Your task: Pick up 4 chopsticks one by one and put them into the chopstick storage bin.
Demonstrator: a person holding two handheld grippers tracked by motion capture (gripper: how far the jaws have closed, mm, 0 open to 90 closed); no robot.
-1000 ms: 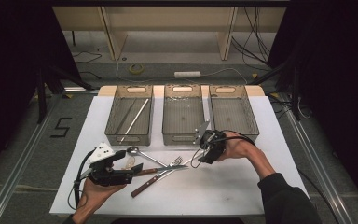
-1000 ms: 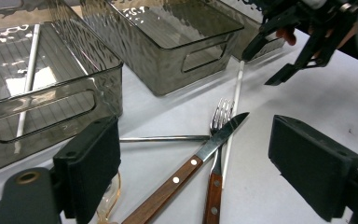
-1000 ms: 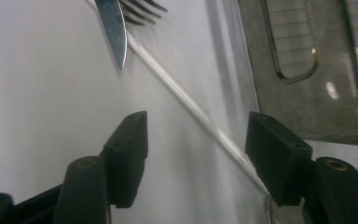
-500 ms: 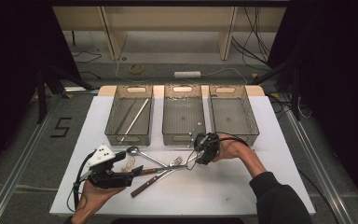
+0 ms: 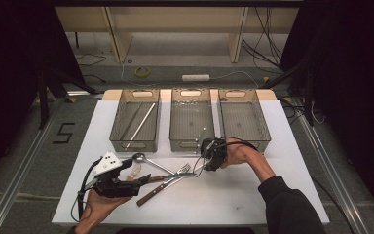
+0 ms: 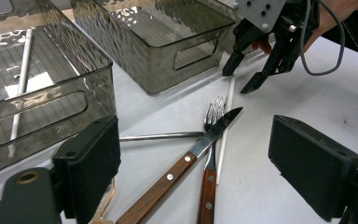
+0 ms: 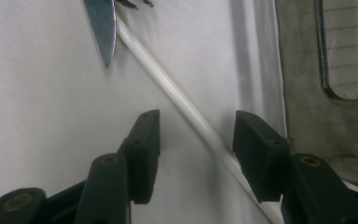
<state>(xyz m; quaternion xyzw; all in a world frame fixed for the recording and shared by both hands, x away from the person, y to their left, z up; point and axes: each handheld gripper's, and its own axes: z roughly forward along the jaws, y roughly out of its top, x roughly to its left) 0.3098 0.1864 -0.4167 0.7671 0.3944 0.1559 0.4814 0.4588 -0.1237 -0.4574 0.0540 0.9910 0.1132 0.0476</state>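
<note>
Right gripper (image 5: 206,163) hovering low over the white table top (image 5: 292,161), black jaws straddling the thin white plastic rod (image 7: 182,103) lying flat there; jaws having just been closing, pads not yet pressing on the rod, one pad just beside it, the other a little apart; seen in the left gripper view (image 6: 242,77) pointing down at the rod's far end (image 6: 231,91), right in front of the middle smoky transparent plastic bin (image 5: 191,119); rod running under the tip of the wooden-handled steel knife (image 6: 193,151) and alongside the wooden-handled steel fork (image 6: 209,154); steel spoon (image 5: 143,160) lying nearby; left gripper (image 5: 143,179) resting near the knife handle, jaws spread wide, pinching nothing; second white rod (image 5: 142,122) lying inside the left smoky bin (image 5: 135,119).
</note>
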